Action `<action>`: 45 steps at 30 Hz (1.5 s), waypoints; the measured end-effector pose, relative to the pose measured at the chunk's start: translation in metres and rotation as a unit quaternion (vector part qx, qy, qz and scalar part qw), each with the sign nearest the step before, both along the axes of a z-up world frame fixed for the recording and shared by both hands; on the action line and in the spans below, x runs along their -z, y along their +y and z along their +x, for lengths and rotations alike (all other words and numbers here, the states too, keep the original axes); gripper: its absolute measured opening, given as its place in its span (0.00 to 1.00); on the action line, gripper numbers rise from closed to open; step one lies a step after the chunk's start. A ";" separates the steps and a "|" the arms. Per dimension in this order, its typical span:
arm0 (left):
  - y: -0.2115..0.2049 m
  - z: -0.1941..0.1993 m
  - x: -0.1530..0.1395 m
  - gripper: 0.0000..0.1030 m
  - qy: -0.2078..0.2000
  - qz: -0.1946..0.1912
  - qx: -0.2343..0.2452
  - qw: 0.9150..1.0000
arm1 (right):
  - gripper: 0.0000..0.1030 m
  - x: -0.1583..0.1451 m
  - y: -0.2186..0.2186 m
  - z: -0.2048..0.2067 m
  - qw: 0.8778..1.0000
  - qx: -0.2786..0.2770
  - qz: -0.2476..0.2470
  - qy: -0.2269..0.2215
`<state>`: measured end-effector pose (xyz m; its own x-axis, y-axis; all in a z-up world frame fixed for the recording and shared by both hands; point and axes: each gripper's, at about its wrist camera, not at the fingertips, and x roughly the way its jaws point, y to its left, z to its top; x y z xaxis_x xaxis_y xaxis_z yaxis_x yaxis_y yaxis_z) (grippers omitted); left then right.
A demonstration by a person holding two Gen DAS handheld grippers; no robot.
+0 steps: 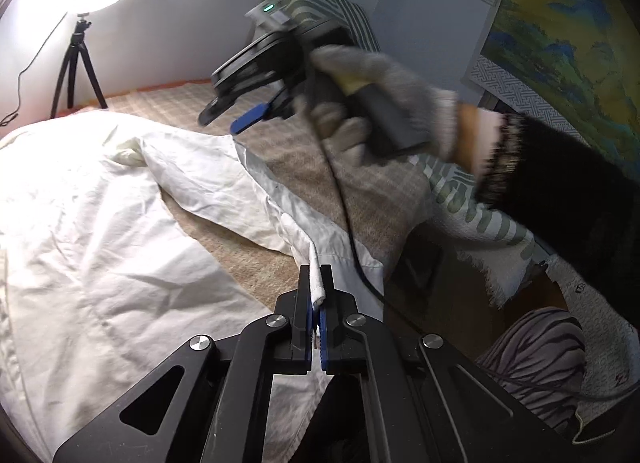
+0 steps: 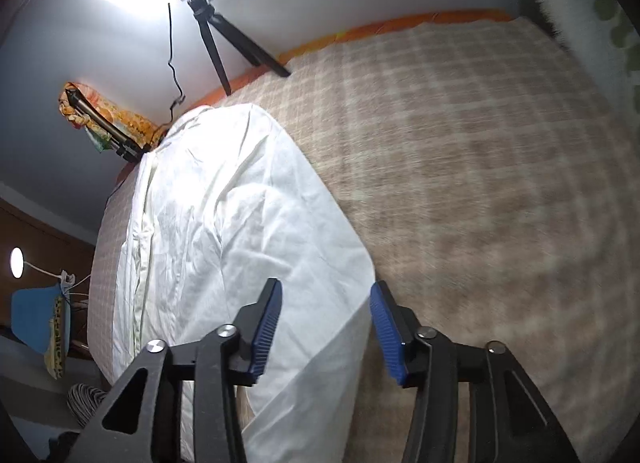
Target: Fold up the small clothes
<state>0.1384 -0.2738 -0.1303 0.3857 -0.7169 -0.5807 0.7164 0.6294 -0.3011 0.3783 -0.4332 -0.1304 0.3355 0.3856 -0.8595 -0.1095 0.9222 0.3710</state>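
Note:
A white garment (image 1: 100, 223) lies spread on a beige checked blanket (image 1: 248, 263). My left gripper (image 1: 317, 287) is shut on a folded edge of the white garment near the blanket's front edge. My right gripper (image 1: 236, 119), held by a gloved hand (image 1: 380, 103), hovers above the blanket beyond the garment's edge. In the right wrist view the right gripper (image 2: 326, 303) is open and empty above the garment (image 2: 224, 223), its blue pads (image 2: 266, 335) wide apart over the garment's near edge.
A ring light on a black tripod (image 1: 76, 63) stands at the back by the wall. A green patterned pillow (image 1: 320, 3) lies at the back right. A striped cloth (image 1: 536, 351) and a fringed patterned cloth (image 1: 480, 215) are at the right.

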 end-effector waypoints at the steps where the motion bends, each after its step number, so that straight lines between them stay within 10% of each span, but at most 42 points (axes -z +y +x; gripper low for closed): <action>1: 0.002 0.000 -0.001 0.01 0.000 -0.001 0.000 1.000 | 0.49 0.005 0.006 0.006 1.000 0.000 -0.010 0.002; 6: 0.011 -0.003 -0.007 0.01 -0.009 -0.004 0.000 1.000 | 0.47 0.023 0.018 0.035 0.999 0.015 -0.043 0.016; 13: 0.024 -0.009 -0.006 0.01 -0.011 -0.005 -0.005 1.000 | 0.00 0.022 0.038 0.055 0.999 0.024 -0.036 0.008; 23: 0.065 -0.021 0.001 0.01 0.003 -0.011 -0.017 1.000 | 0.00 -0.039 0.129 0.049 0.990 -0.043 -0.120 -0.055; 39: 0.092 -0.035 0.036 0.01 0.060 -0.007 -0.026 0.998 | 0.00 -0.004 0.232 0.034 0.973 -0.152 -0.174 -0.017; 41: 0.089 -0.035 0.037 0.01 0.062 -0.010 -0.023 0.998 | 0.07 -0.004 0.233 0.033 0.971 -0.150 -0.184 -0.019; 43: 0.088 -0.037 0.037 0.01 0.060 -0.010 -0.020 0.998 | 0.46 -0.012 0.226 0.028 0.977 -0.144 -0.158 -0.025; 45: 0.090 -0.040 0.039 0.01 0.059 -0.008 -0.020 0.998 | 0.42 -0.026 0.208 0.015 0.981 -0.131 -0.136 -0.048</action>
